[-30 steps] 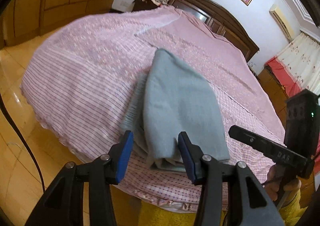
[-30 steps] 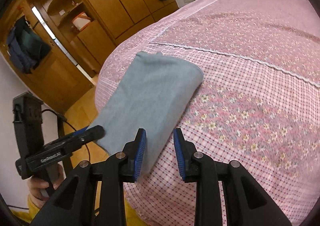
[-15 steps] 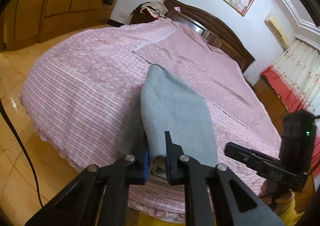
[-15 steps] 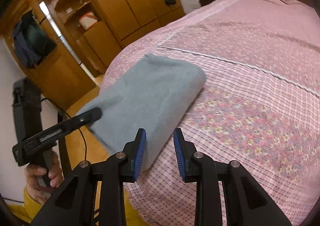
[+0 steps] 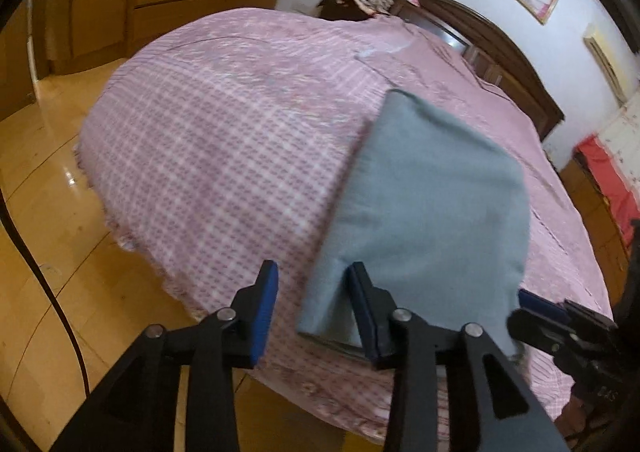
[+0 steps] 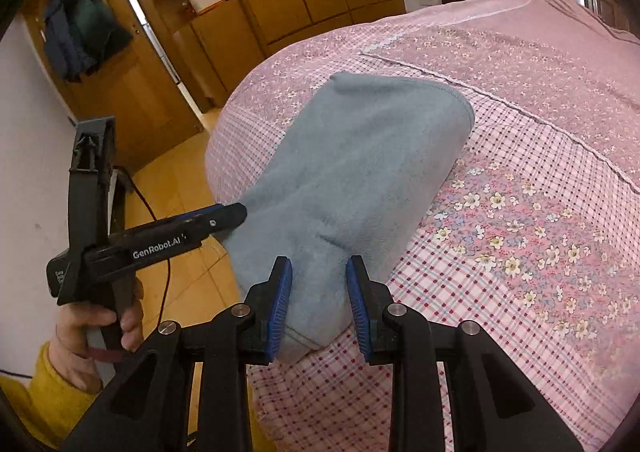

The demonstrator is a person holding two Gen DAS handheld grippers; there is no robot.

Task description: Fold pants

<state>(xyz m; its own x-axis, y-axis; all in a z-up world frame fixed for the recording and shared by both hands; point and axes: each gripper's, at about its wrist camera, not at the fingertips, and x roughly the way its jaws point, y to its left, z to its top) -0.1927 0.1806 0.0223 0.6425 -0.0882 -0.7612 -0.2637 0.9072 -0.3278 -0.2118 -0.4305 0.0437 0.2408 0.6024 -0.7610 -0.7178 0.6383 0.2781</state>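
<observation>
L gripper (image 5: 314, 308): jaws part open, just been reopening; near-left corner of pants (image 5: 424, 219) seen between the pads, not pinched.
R gripper (image 6: 319, 302): jaws part open; near-right corner of pants bulges between the pads; pad contact likely, firm grip cannot be told.
Pants posn: directly ahead of both grippers, on bed (image 5: 224, 139), near its front edge.
Done: pants judged already folded into a compact grey stack.
Left: poss. one more fold or squaring-up; judged late stage.
</observation>
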